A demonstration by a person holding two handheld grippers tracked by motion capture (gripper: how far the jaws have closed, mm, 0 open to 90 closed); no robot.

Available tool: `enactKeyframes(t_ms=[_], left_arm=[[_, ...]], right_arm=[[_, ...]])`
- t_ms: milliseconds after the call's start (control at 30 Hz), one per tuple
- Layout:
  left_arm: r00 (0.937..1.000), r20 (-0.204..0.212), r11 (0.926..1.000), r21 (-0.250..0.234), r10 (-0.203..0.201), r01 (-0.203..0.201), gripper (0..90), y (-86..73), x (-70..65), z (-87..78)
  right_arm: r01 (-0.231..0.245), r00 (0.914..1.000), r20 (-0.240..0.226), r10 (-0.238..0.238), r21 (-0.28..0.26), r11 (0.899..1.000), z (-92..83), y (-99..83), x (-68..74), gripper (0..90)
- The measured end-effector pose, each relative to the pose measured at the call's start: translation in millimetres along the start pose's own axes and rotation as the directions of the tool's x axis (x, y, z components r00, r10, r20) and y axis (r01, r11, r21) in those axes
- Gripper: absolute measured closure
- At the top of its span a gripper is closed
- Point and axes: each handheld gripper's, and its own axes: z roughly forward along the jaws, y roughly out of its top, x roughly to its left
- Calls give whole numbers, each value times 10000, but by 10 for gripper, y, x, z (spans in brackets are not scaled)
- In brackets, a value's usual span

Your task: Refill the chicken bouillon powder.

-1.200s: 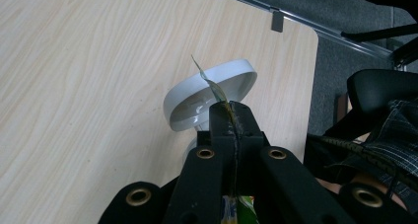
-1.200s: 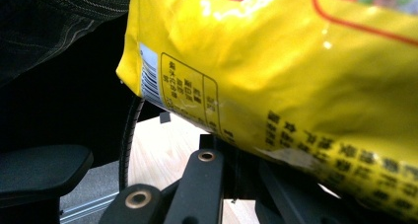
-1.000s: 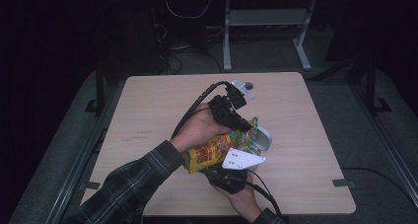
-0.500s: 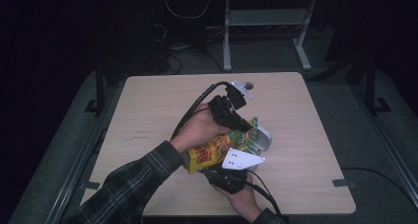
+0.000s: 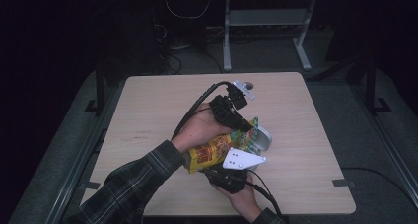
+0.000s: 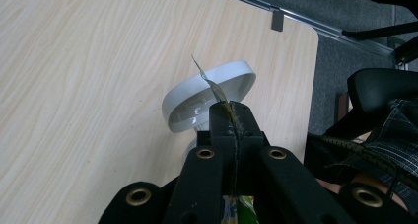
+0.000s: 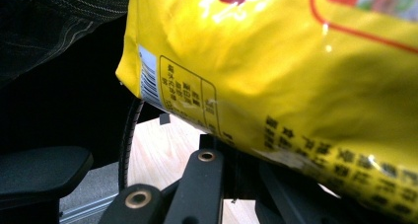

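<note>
left claw [image 6: 231, 116] clamps yellow bag [image 5: 212, 152] edge | right claw [image 7: 236, 157] clamps bag bottom | white bowl [image 6: 209, 94] near table [image 5: 148, 115] edge

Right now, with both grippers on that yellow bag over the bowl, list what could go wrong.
1. The left gripper pinches only a thin edge of the yellow bag; that edge could slip out or tear unevenly.
2. The white bowl sits below and looks tilted; a tug might knock it or spill contents past it.
3. The right gripper holds the bag's lower end, so opposing pulls may burst it.

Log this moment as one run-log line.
left gripper: shut on snack bag top edge | right gripper: shut on bag's lower end | white bowl: on table, beyond bag | hands: holding
</note>
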Motion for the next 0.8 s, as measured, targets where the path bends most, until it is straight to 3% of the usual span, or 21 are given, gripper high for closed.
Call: enactKeyframes(t_ms=[800], left_arm=[[10000, 17, 10000, 59, 55, -55, 900, 11, 1, 6]], right_arm=[[-22, 10000, -3, 22, -25, 10000, -1, 2, -4, 900]])
